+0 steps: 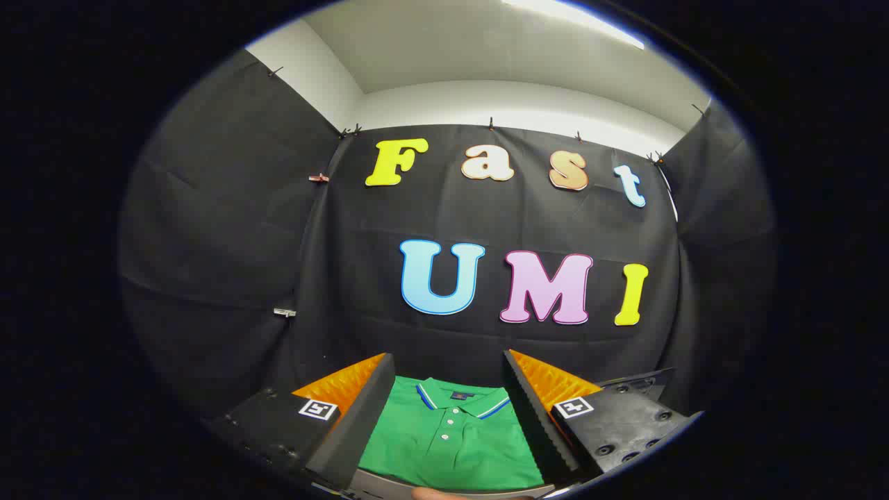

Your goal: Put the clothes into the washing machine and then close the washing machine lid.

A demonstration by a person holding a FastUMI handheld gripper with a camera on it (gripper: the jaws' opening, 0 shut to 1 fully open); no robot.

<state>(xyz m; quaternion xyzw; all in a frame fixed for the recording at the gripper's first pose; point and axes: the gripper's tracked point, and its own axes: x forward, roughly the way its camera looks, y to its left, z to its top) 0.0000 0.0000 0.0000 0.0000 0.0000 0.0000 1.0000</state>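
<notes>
Shirt [451, 444]: bright green polo, folded. Collar [462, 401] is green with white and blue stripe trim along its edge. Small dark label inside the neck. White buttons [449, 421] down the placket. Gripper [449, 410] fingers spread wide either side of the shirt, touching nothing. Booth cloth [229, 264] is plain black. Wall [500, 104] above it is white, ceiling off-white.

Rides on the gripper [450, 367], looking forward along both spread fingers at lower centre of the frame. Sits close above a folded green polo shirt [451, 444] between them, facing the booth's black cloth wall [229, 229] beyond, ceiling at upper right.
</notes>
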